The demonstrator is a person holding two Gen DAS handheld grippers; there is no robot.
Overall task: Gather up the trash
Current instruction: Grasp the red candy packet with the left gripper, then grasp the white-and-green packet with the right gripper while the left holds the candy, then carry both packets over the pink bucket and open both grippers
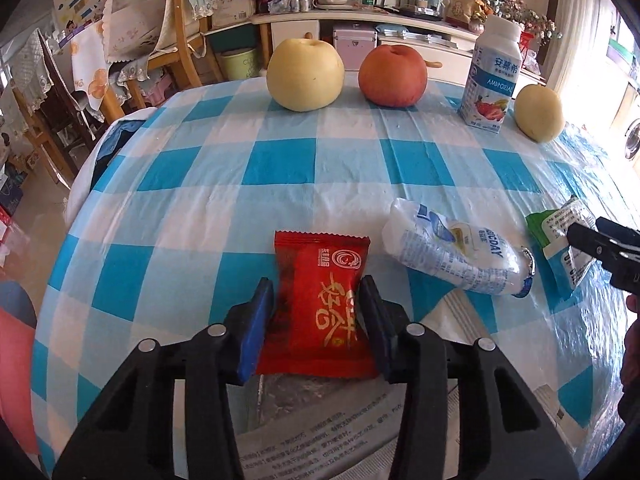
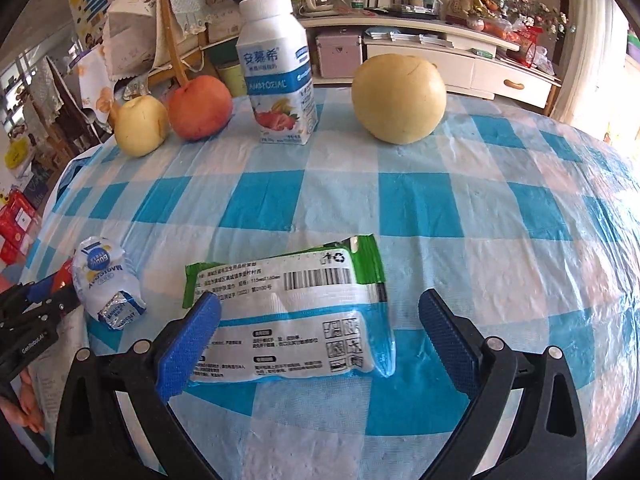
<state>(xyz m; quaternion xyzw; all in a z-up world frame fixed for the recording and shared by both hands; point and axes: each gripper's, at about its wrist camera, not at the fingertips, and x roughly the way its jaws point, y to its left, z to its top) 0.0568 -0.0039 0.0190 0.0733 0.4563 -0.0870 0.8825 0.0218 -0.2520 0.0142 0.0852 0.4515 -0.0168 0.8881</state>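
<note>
A red snack wrapper (image 1: 320, 256) lies on the blue-and-white checked tablecloth (image 1: 280, 160). My left gripper (image 1: 316, 286) is shut on it, a blue pad against each side. In the right wrist view a green-and-white wipes packet (image 2: 296, 320) lies flat between the fingers of my right gripper (image 2: 320, 300), which is open. Its left pad overlaps the packet's edge and its right pad stands clear of it. A crumpled white wrapper (image 1: 452, 256) (image 2: 104, 280) lies between the two grippers.
At the far side of the table stand a yellow pear (image 1: 306, 74), a red apple (image 1: 392, 76), a yogurt carton (image 1: 490, 80) and a second pear (image 1: 538, 114). A printed sheet (image 1: 340, 432) lies under the left gripper. Chairs and a cabinet stand beyond the table.
</note>
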